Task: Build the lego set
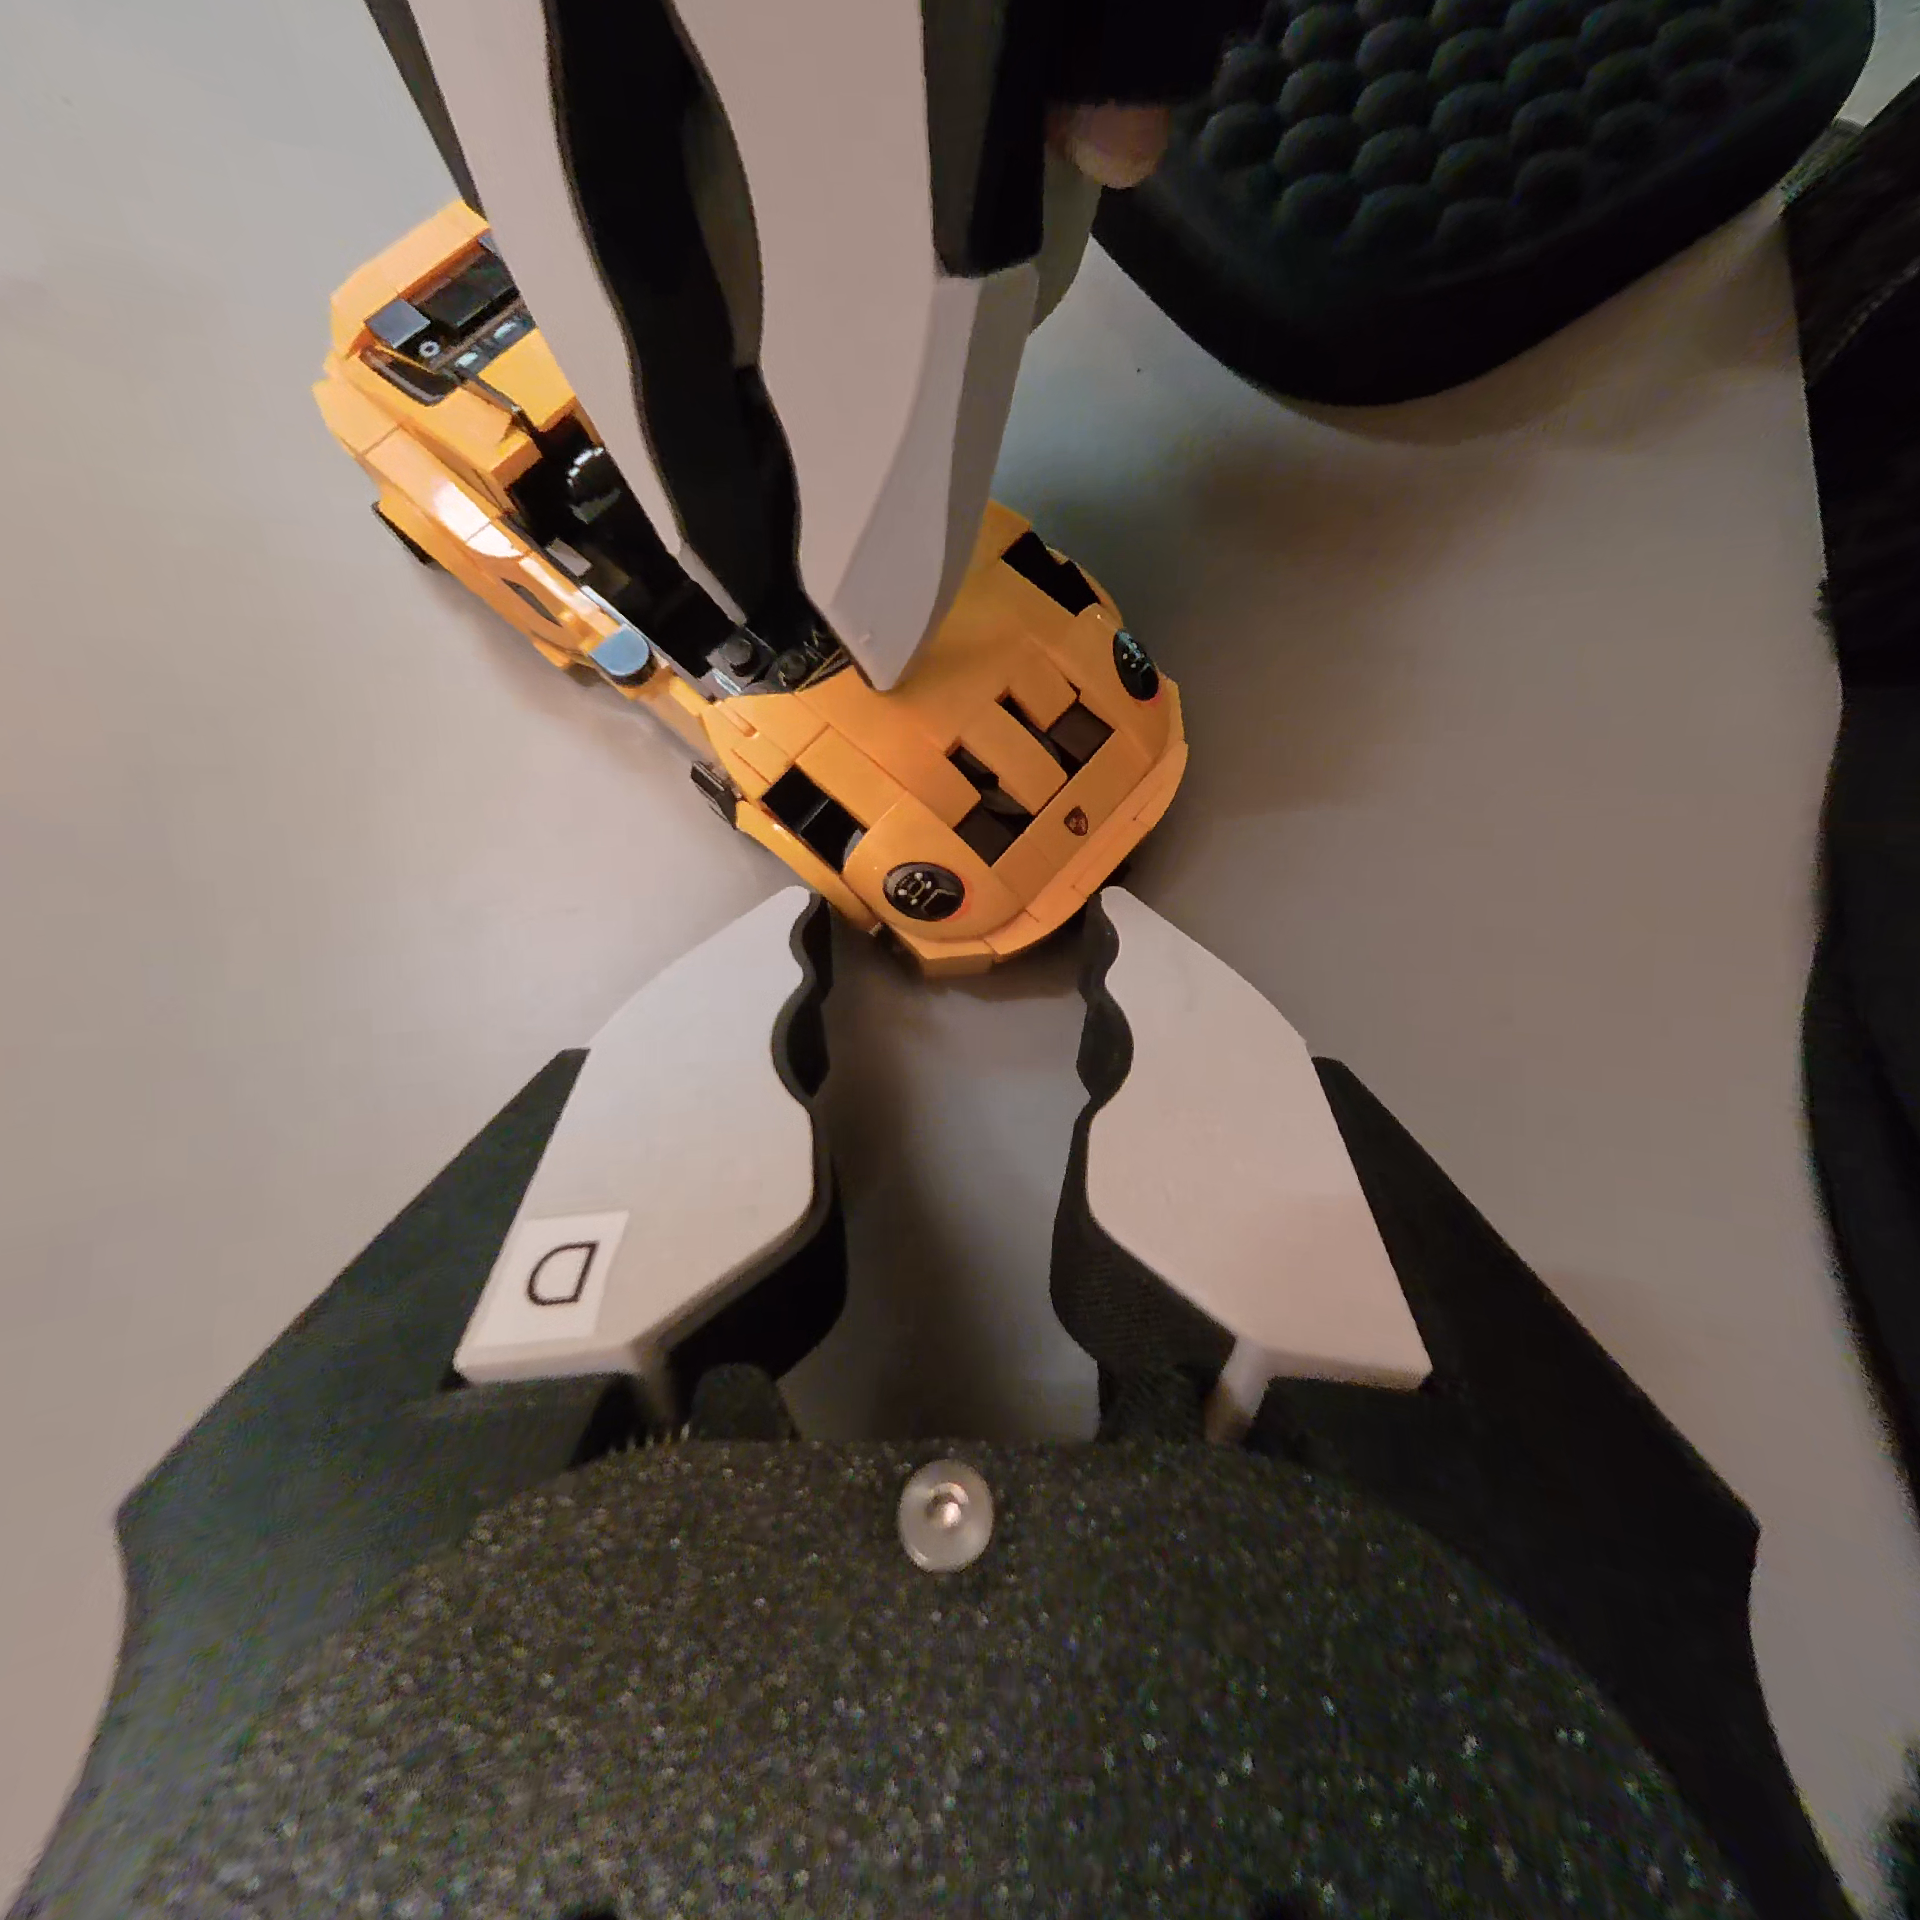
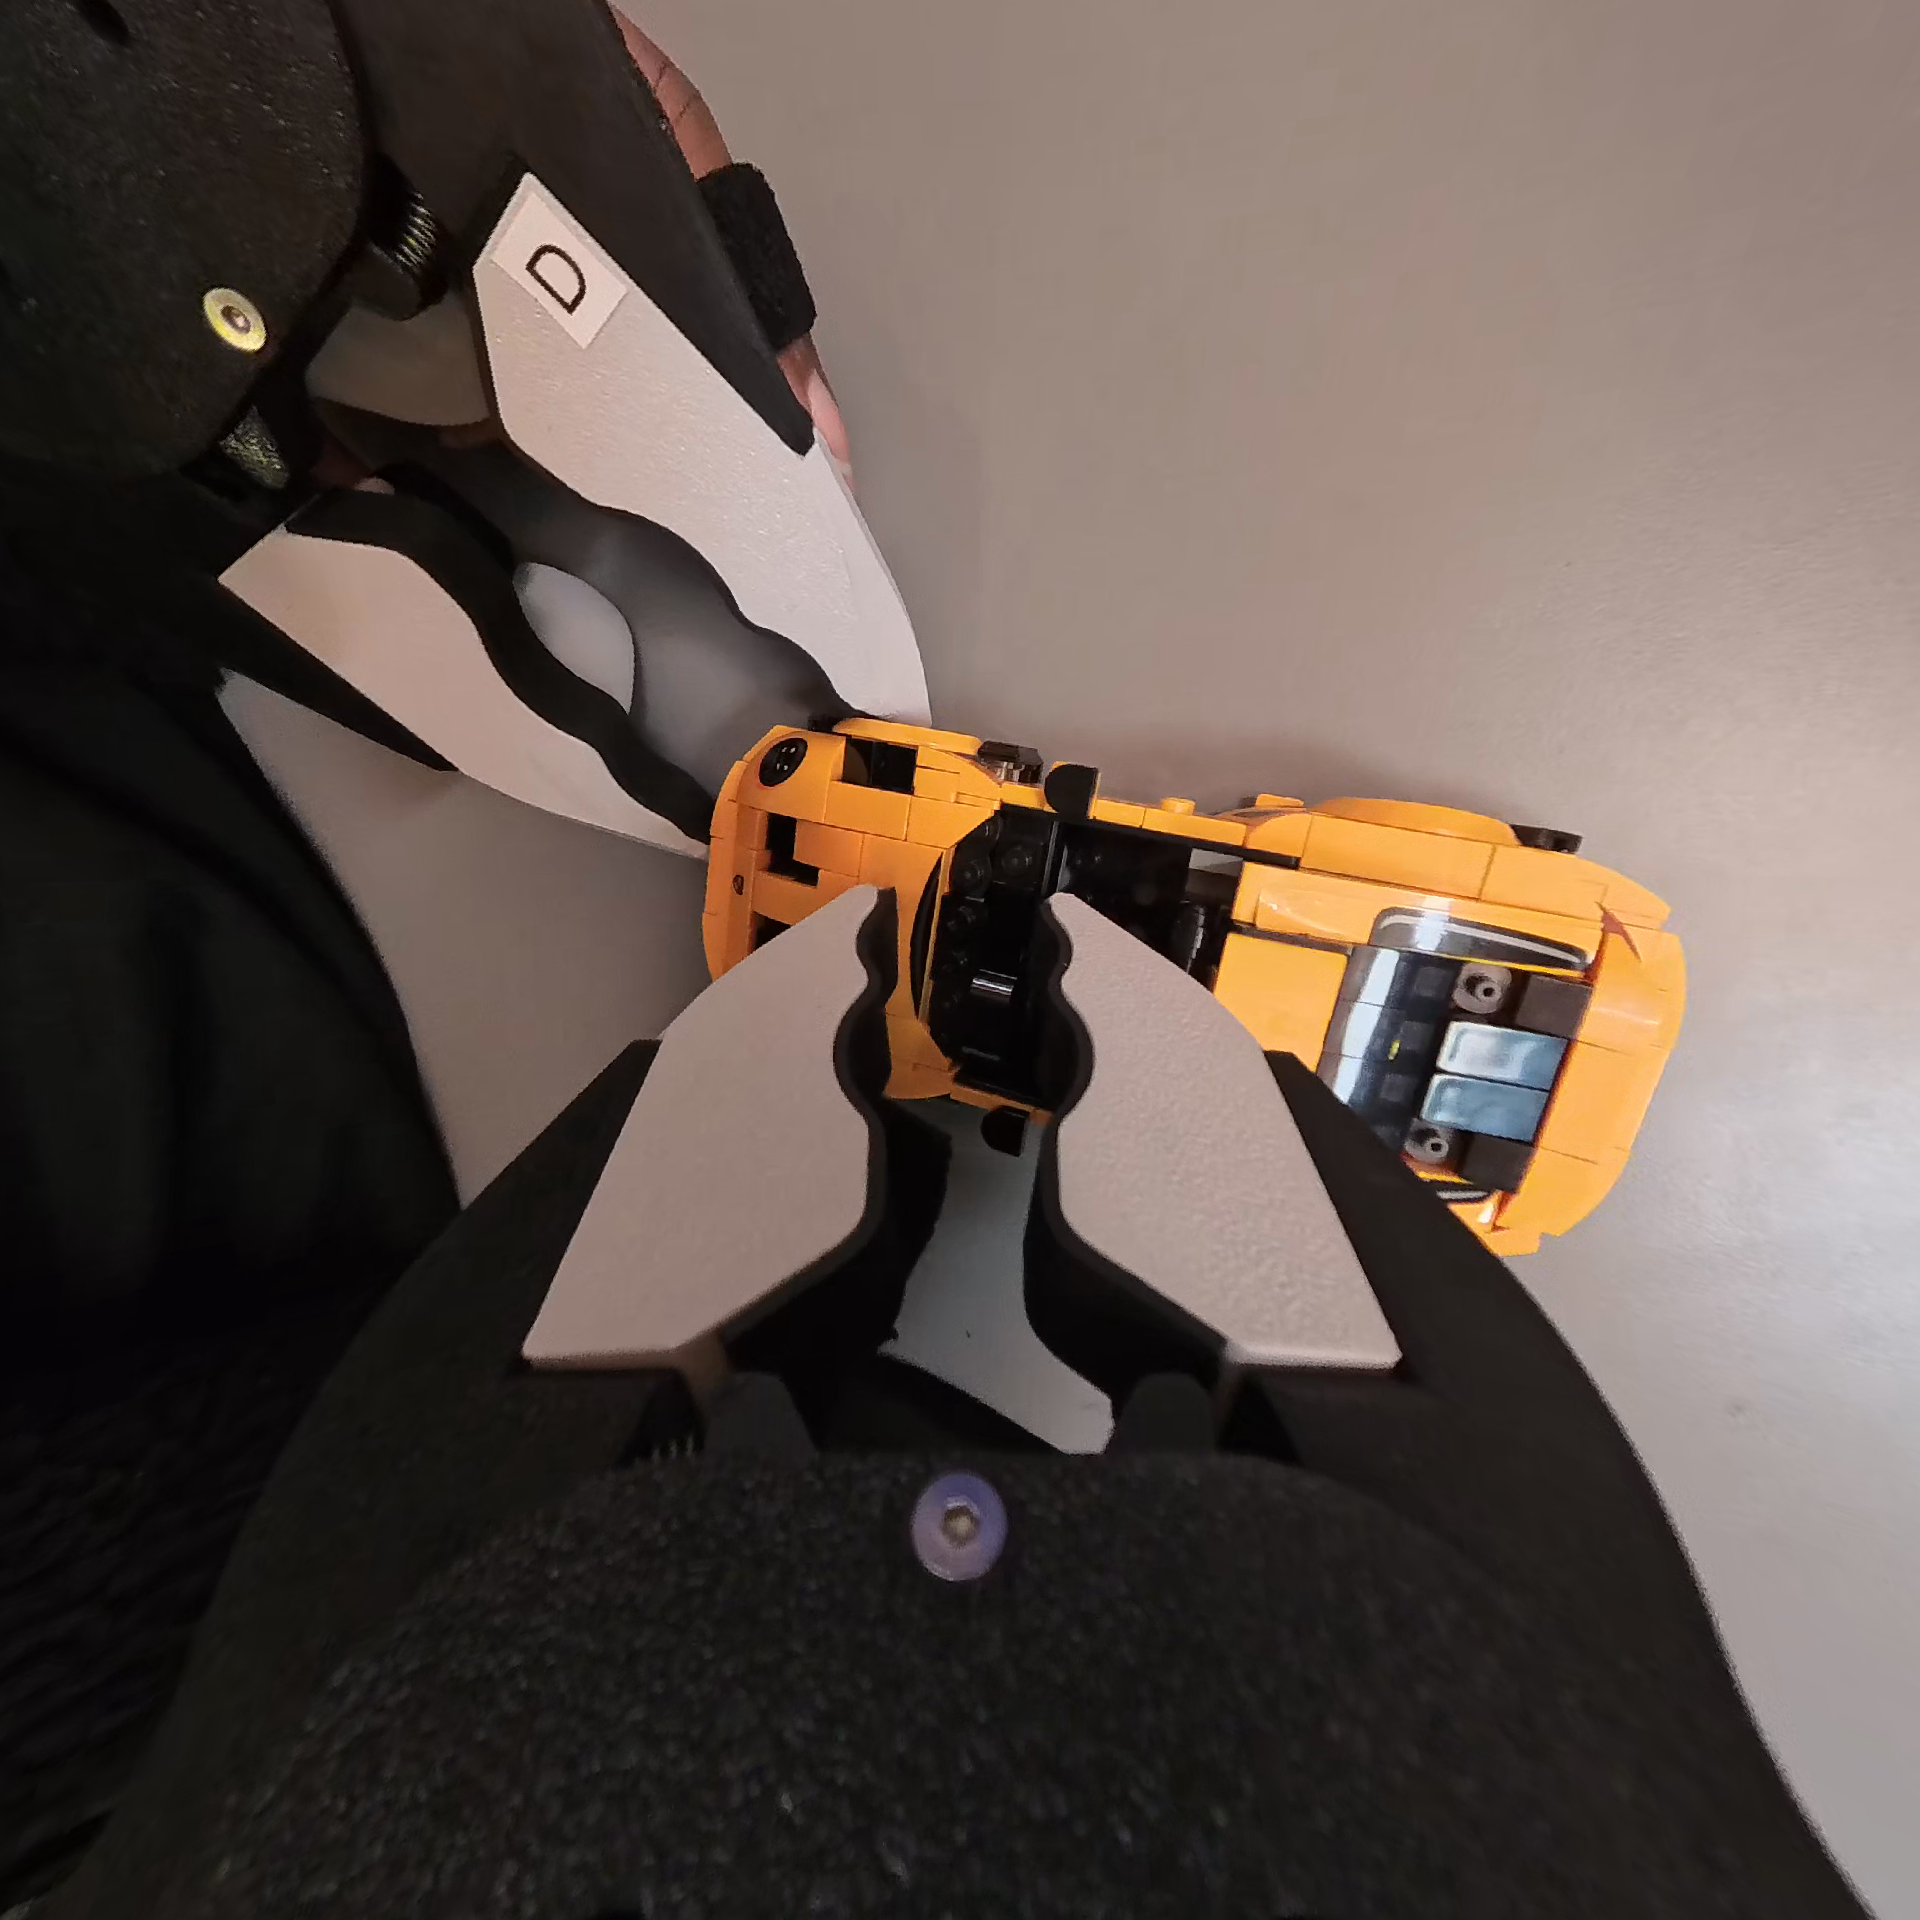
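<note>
An orange lego car (image 1: 935, 769) with black trim stands on the grey table (image 1: 208, 831), its roof off and the cockpit open. My left gripper (image 1: 956, 914) has its fingertips against both sides of the car's front corner, by a headlight. It also shows in the right wrist view (image 2: 800, 779) at the nose of the car (image 2: 1351, 935). My right gripper (image 2: 966, 904) reaches into the front of the cockpit, jaws narrow around a black dashboard part (image 2: 987, 977). In the left wrist view the right gripper (image 1: 821, 644) comes down from above and hides the middle of the car.
A black dimpled pad (image 1: 1507, 187) lies at the top right, with dark fabric (image 1: 1870, 727) along the right edge. A fingertip (image 1: 1112, 145) shows by the right gripper. A hand with a black strap (image 2: 748, 260) holds the left gripper. Bare table surrounds the car. About 5 centimeters separates my left fingertips from my right.
</note>
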`<state>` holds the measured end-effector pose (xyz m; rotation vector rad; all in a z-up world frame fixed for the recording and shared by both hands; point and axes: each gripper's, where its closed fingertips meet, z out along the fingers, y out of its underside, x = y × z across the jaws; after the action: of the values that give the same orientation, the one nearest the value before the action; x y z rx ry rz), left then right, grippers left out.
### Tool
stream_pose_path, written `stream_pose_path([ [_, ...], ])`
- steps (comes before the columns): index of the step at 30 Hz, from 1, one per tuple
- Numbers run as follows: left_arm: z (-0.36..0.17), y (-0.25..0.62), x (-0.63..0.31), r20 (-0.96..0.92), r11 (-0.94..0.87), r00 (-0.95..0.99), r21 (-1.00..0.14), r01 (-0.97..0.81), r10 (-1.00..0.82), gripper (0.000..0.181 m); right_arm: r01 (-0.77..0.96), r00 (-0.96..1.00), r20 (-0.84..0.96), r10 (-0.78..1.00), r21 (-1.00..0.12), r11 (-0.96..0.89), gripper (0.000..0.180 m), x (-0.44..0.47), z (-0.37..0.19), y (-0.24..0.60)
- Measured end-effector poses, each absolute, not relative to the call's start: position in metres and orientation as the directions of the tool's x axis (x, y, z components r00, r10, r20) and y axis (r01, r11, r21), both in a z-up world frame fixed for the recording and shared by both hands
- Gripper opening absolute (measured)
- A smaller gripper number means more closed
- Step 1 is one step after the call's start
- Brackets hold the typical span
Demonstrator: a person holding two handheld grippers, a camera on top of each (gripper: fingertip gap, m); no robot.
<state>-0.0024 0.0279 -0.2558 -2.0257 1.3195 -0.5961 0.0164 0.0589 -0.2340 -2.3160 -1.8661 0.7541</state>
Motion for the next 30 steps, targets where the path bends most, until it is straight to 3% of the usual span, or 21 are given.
stream_pose_path([
  [9, -0.255, 0.028, -0.003, 0.016, -0.285, 0.398, -0.724, -0.628, -0.917, 0.045, 0.867, 0.177, -0.301, 0.937, -0.402, -0.293, 0.023, 0.015, -0.232, 0.061],
  [12, -0.253, 0.031, -0.008, -0.047, -0.258, 0.416, -0.719, -0.646, -0.908, 0.051, 0.789, 0.119, -0.348, 0.930, -0.536, -0.302, 0.038, 0.009, -0.197, 0.054],
  [15, -0.247, 0.031, -0.008, -0.053, -0.278, 0.457, -0.730, -0.624, -0.888, 0.063, 0.665, 0.080, -0.115, 0.990, -0.734, -0.139, 0.047, 0.017, -0.153, 0.079],
  [18, -0.240, 0.032, 0.000, -0.054, -0.311, 0.512, -0.738, -0.599, -0.857, 0.078, 0.761, 0.080, 0.169, 0.982, -0.646, 0.049, 0.071, 0.055, -0.169, 0.123],
  [20, -0.242, 0.033, 0.004, -0.096, -0.321, 0.538, -0.711, -0.626, -0.837, 0.101, 0.791, 0.043, 0.091, 0.995, -0.612, 0.022, 0.084, 0.071, -0.194, 0.130],
  [22, -0.249, 0.033, 0.009, -0.136, -0.334, 0.555, -0.674, -0.659, -0.821, 0.112, 0.792, -0.003, 0.042, 0.999, -0.610, 0.028, 0.085, 0.074, -0.216, 0.136],
  [24, -0.253, 0.035, 0.017, -0.138, -0.351, 0.567, -0.660, -0.664, -0.812, 0.108, 0.808, -0.073, 0.033, 0.997, -0.583, 0.078, 0.089, 0.071, -0.236, 0.137],
  [26, -0.250, 0.043, 0.017, -0.147, -0.358, 0.582, -0.661, -0.660, -0.800, 0.086, 0.817, -0.143, 0.028, 0.989, -0.561, 0.134, 0.089, 0.065, -0.249, 0.133],
  [30, -0.250, 0.053, -0.001, -0.148, -0.339, 0.514, -0.595, -0.729, -0.845, 0.079, 0.803, -0.123, 0.035, 0.992, -0.584, 0.120, 0.077, 0.055, -0.252, 0.134],
])
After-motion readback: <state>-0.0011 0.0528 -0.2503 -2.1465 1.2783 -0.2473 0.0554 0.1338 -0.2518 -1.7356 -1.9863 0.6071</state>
